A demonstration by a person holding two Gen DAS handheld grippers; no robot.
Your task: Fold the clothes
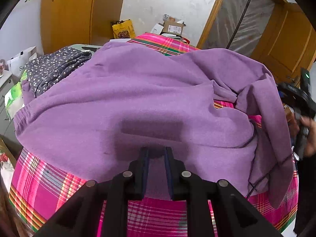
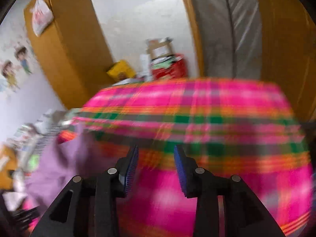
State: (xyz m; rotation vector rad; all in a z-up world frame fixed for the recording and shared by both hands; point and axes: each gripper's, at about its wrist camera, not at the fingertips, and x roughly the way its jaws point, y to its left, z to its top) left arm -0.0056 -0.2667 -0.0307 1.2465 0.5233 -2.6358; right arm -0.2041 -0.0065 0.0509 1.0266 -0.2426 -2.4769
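Beneath left tongs [image 1: 156, 154] lies purple garment [image 1: 138, 90].

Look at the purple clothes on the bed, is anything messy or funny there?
Yes. The purple garment lies mostly flat on the pink plaid cover, but its right side is bunched and flipped over in lumpy folds, with cover showing through a gap.

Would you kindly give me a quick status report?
Left gripper over purple garment, jaws apart. Right gripper open, empty. Dotted clothing alongside.

Black gripper [image 2: 156, 152] with blue ribbed pads [image 2: 131, 169], silver pins.
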